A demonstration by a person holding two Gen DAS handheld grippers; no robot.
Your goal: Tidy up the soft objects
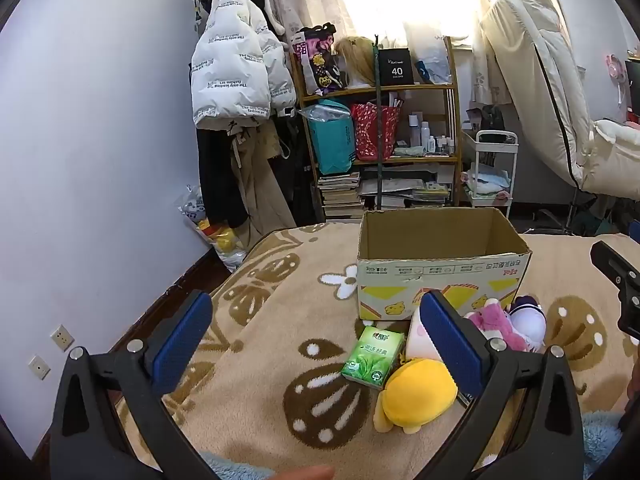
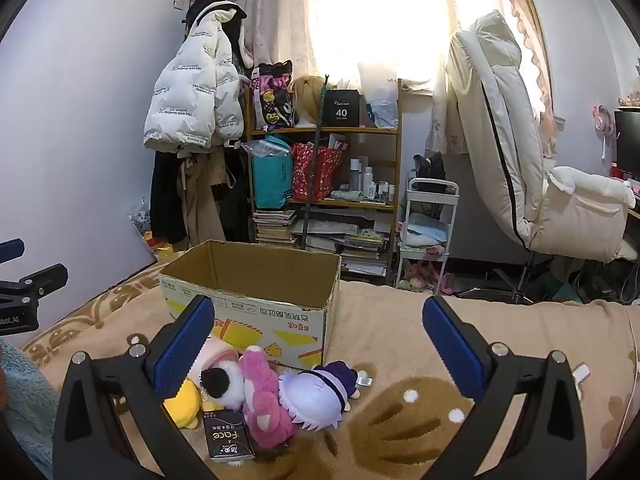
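An open, empty cardboard box [image 1: 440,268] [image 2: 256,292] stands on a tan patterned blanket. In front of it lies a heap of soft toys: a yellow plush [image 1: 416,396] [image 2: 184,404], a pink plush [image 1: 496,324] [image 2: 264,400], a purple-and-white doll [image 1: 528,320] [image 2: 316,396] and a white-and-black plush [image 2: 224,384]. A green tissue pack [image 1: 374,358] and a black tissue pack [image 2: 228,436] lie beside them. My left gripper [image 1: 316,344] is open above the blanket, left of the heap. My right gripper [image 2: 320,348] is open above the toys, holding nothing.
Past the bed stand a wooden shelf [image 2: 324,132] of bags and books, a white jacket [image 2: 192,104] on a hanger, a small white cart [image 2: 428,232] and a cream recliner chair [image 2: 520,152]. A light blue fuzzy sleeve [image 2: 24,400] shows at the lower left.
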